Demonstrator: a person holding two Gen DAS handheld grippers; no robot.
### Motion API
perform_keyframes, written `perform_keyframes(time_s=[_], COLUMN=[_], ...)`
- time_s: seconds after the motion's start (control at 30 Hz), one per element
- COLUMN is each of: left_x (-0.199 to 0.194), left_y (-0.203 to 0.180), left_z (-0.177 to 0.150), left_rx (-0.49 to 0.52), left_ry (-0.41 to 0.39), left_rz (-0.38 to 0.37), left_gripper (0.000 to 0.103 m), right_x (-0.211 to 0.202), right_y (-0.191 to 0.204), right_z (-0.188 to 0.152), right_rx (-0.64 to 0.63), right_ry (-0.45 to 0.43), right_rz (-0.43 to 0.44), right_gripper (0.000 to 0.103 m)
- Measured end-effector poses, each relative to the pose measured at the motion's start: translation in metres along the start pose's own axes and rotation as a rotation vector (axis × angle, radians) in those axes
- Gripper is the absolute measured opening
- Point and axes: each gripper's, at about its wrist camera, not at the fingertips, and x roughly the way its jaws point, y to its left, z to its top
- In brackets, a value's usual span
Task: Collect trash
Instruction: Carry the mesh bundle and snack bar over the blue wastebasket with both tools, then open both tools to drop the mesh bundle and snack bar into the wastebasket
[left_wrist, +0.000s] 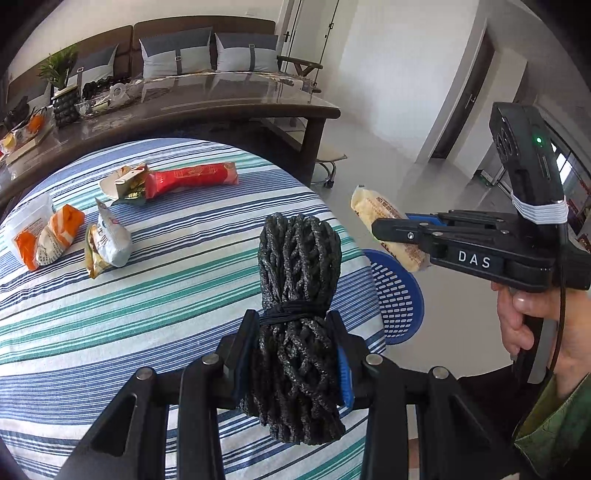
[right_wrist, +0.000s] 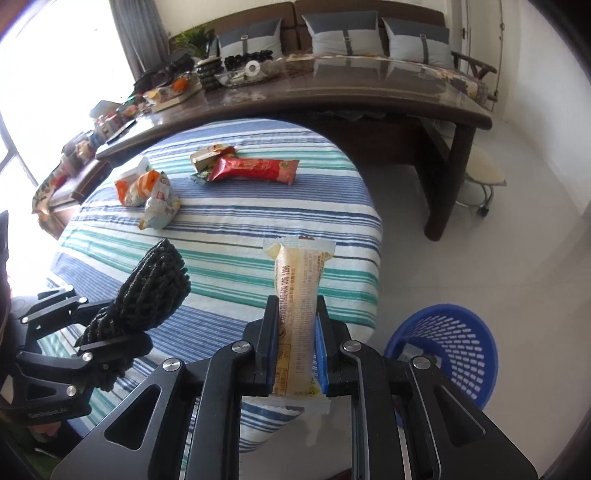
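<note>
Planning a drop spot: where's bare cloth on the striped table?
Bare: the near half of the striped tablecloth, below the crumpled orange-white packets and red wrapper. Crowded: the far strip around those wrappers. The brown glass-topped desk is free only at its right end.

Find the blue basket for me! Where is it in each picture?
Left wrist view: blue basket sits right of centre, on the floor past the table's edge, under the right gripper.
Right wrist view: lower right, on the floor beside the table.
Shared landmark: the red wrapper on the striped tablecloth.
</note>
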Motion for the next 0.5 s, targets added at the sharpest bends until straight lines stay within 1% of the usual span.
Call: perform_keyframes(time_s=[0.17, 0.27, 0.33, 0.37, 0.47, 0.5], left_x=[0.02, 0.041, 0.062, 0.073, 0.113, 0.126], left_y=[-0.047, -0.077, -0.095, -0.104, -0.126, -0.131], left_z=[0.033, 0.053, 0.064, 0.067, 0.073, 0.074], left_rx=[0.024, 0.032, 0.028, 0.028, 0.024, 0.021], left_ry=[-0.001, 0.007, 0.021, 0.031, 0.068, 0.081], left_rz=[-0.095, -0.144, -0.179, -0.189, -0.215, -0.224], left_gripper=[0.038, 0.038, 0.038, 0.038, 0.039, 0.039], right_x=[-0.031, -0.036, -0.033, -0.028, -0.008, -0.004], right_y=[-0.069, -0.113, -0.142, -0.156, -0.197, -0.207], right_z=[0.01, 0.009, -0.002, -0.01, -0.037, -0.043], right_rx=[0.074, 0.113, 0.144, 0.167, 0.262, 0.276], right_ry=[-0.035, -0.033, -0.039, -0.037, 0.03, 0.045], right_rz=[-0.104, -0.165, -0.221, -0.232, -0.232, -0.238], right_gripper=[0.016, 0.016, 0.016, 0.016, 0.016, 0.016])
